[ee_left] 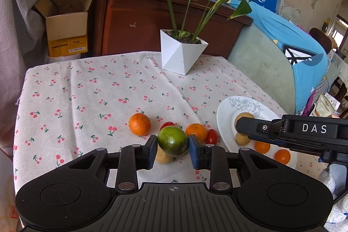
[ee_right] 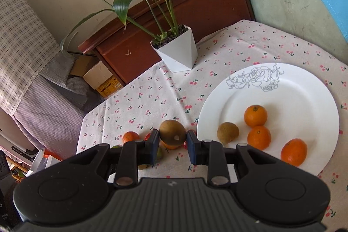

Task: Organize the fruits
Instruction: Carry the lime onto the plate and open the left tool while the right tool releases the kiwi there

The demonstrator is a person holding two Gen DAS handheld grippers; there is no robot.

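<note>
Our left gripper (ee_left: pixel 173 146) is clamped on a green mango (ee_left: pixel 173 141) above the tablecloth (ee_left: pixel 87 90); our right gripper (ee_right: pixel 172 140), marked "DAS", grips a kiwi (ee_right: pixel 172 133) beside the plate (ee_right: pixel 304 88)

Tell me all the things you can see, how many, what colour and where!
green fruit: 1, green, held between the left gripper's fingers
kiwi: 1, brown, held in the right gripper
kiwi on plate: 1, brown, left part of the plate
oranges on plate: 3, orange, middle and near side of the plate
oranges on cloth: 2, orange, left of the plate
cherry tomatoes: 2, red, among the fruit on the cloth
plate: 1, white with a grey flower drawing, right side of the table
tablecloth: 1, white with red cherries, over the table
plant pot: 1, white, far edge of the table
left gripper: 1, black
right gripper: 1, black
</note>
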